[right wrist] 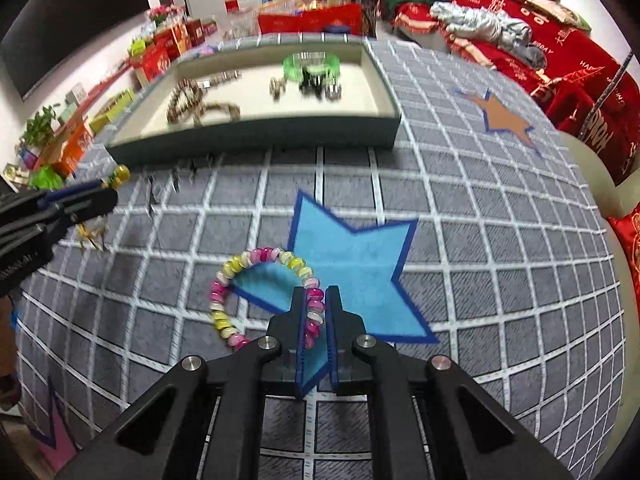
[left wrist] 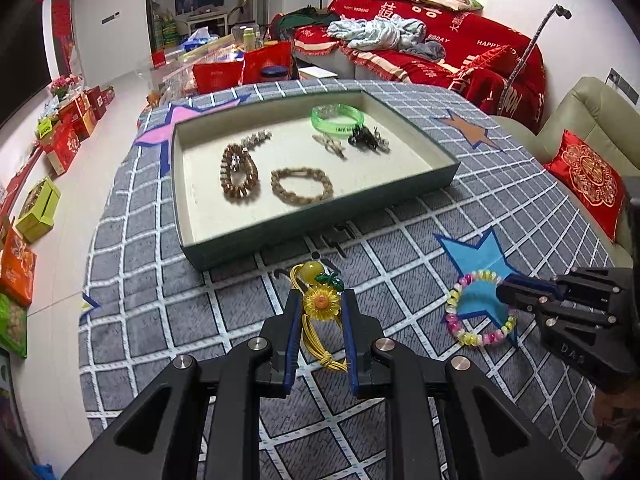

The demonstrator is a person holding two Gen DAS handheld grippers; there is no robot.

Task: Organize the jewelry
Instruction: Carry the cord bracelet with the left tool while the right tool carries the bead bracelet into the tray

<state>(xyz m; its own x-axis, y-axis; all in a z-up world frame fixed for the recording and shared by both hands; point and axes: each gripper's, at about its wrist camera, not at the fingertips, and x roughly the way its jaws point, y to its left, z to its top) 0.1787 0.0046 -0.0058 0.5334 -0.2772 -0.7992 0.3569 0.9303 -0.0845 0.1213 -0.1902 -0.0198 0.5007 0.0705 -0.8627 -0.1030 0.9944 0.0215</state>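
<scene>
My left gripper (left wrist: 320,300) is shut on a yellow sunflower hair tie (left wrist: 320,304), whose yellow cord (left wrist: 320,344) hangs between the fingers; it also shows at the left of the right wrist view (right wrist: 116,176). My right gripper (right wrist: 316,296) is shut on a pink and yellow bead bracelet (right wrist: 224,308) that lies over a blue star (right wrist: 360,268); the bracelet shows in the left wrist view (left wrist: 476,336) too. A shallow green tray (left wrist: 320,220) ahead holds two brown bead bracelets (left wrist: 302,190), a green bangle (left wrist: 338,120) and hair clips (left wrist: 364,140).
The table has a grey grid cloth (left wrist: 400,280) with star patches. A red-covered sofa (left wrist: 440,48) and a beige chair with a red cushion (left wrist: 588,184) stand at the right. Boxes (left wrist: 68,136) line the floor at the left.
</scene>
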